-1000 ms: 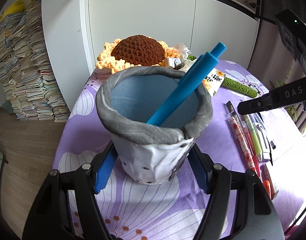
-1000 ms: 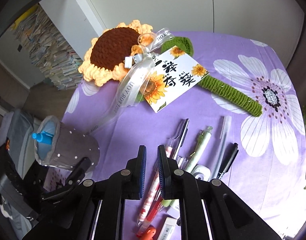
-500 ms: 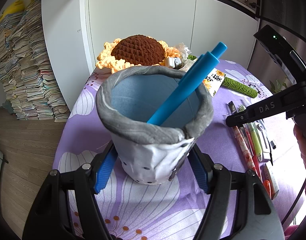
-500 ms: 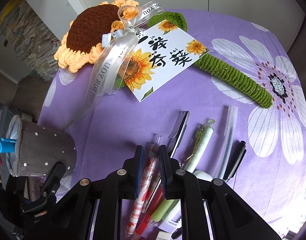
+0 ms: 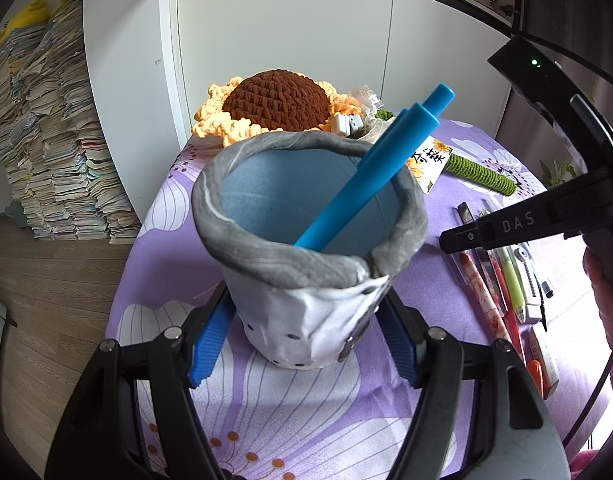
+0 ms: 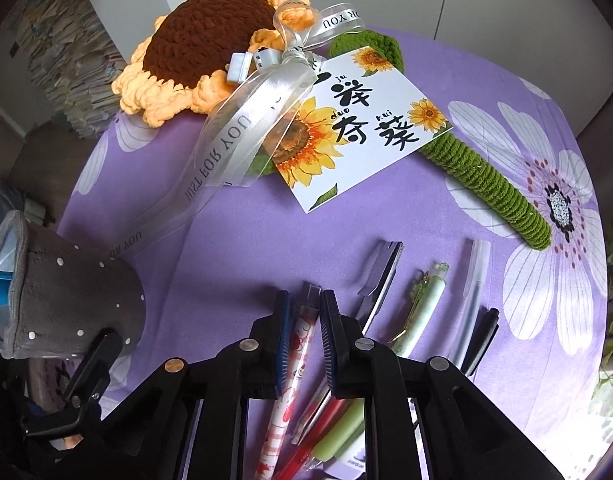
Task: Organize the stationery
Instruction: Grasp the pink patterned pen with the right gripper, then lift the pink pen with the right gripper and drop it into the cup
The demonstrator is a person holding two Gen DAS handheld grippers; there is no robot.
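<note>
between the left gripper's (image 5: 304,330) blue pads sits the grey cup (image 5: 310,248), upright on the purple cloth (image 5: 306,408), both pads pressed to its lower sides. a blue pen (image 5: 380,168) leans inside it, its top sticking out past the rim toward 1 o'clock.

at 6 o'clock in the right wrist view, the right gripper (image 6: 304,310) is low over the pen row, its jaws a narrow slot apart with the patterned pen (image 6: 296,364) lying between them; whether the pads touch it i cannot tell. just beside it toward 3 o'clock lie a red pen (image 6: 306,450), a green marker (image 6: 340,436), a black-clipped pen (image 6: 380,284), a pale green pen (image 6: 420,316), a clear pen (image 6: 472,292) and a black pen (image 6: 484,334), all roughly parallel.

farther off at 12 o'clock, a crochet sunflower (image 6: 202,56) lies flat, its green stem (image 6: 490,184) running toward 3 o'clock, with a ribbon (image 6: 242,120) and a card (image 6: 362,128) tied on.
</note>
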